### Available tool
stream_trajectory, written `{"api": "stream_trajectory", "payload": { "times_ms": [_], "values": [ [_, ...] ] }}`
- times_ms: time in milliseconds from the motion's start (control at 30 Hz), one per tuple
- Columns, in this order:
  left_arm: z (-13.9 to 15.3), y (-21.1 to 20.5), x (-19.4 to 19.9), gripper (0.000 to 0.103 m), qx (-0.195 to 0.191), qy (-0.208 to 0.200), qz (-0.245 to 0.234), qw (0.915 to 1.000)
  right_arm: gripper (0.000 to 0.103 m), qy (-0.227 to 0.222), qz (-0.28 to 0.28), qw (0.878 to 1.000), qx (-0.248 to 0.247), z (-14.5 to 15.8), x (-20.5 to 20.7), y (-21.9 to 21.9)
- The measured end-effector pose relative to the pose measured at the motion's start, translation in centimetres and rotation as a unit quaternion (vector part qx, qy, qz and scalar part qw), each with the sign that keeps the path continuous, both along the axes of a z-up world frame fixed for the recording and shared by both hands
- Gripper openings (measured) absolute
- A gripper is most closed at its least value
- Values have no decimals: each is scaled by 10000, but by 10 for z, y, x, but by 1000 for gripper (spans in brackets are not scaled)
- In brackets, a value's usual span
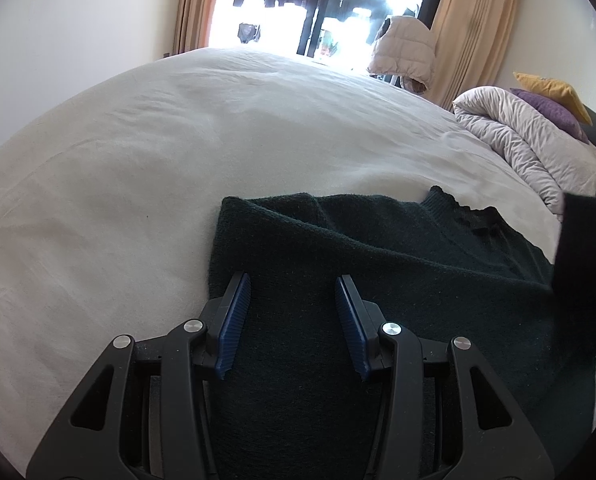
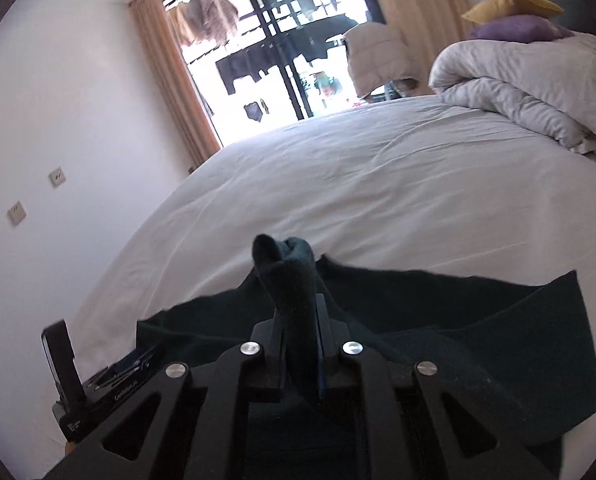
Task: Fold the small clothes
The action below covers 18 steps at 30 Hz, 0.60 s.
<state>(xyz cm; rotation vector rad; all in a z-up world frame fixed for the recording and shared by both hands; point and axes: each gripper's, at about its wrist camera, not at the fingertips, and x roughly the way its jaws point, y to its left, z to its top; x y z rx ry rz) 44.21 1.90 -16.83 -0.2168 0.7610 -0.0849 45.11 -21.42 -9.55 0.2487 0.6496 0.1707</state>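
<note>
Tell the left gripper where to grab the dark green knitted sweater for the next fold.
Grip the sweater's near left edge, where it lies flat on the white sheet, coming in low from the left. The left gripper hovers open just above it.

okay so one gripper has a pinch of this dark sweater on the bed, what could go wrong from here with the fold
1. The right gripper holds only a narrow bunch of the dark sweater; the knit could slip out if pulled hard.
2. The left gripper sits open over the sweater, gripping nothing, so that side may drag and wrinkle.
3. The sweater lies near the edge of the white bed sheet, so a pull toward the person might slide it off.
</note>
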Motion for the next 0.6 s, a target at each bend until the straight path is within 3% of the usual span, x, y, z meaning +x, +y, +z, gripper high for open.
{"api": "stream_trajectory", "payload": {
  "times_ms": [100, 300, 367, 400, 433, 600],
  "values": [
    [0, 3, 0, 44, -132, -33, -3, 9999, 12, 101, 151, 9998, -98, -12, 1, 31],
    [-2, 11, -1, 44, -471, -85, 1, 9989, 17, 237, 187, 9995, 52, -29, 11, 45],
    [-2, 13, 0, 44, -543, -95, 1, 9985, 26, 355, 263, 9990, -1, -38, 17, 52],
    [-2, 14, -1, 44, -576, -99, 3, 9983, 49, 548, 365, 9978, 17, -46, 20, 55],
    [-2, 15, 0, 44, -613, -103, -1, 9981, 63, 687, 479, 9964, 111, -52, 18, 55],
    [-2, 15, -2, 44, -733, -116, -14, 9972, 64, 489, 714, 9936, 720, -51, -24, 27]
  ]
}}
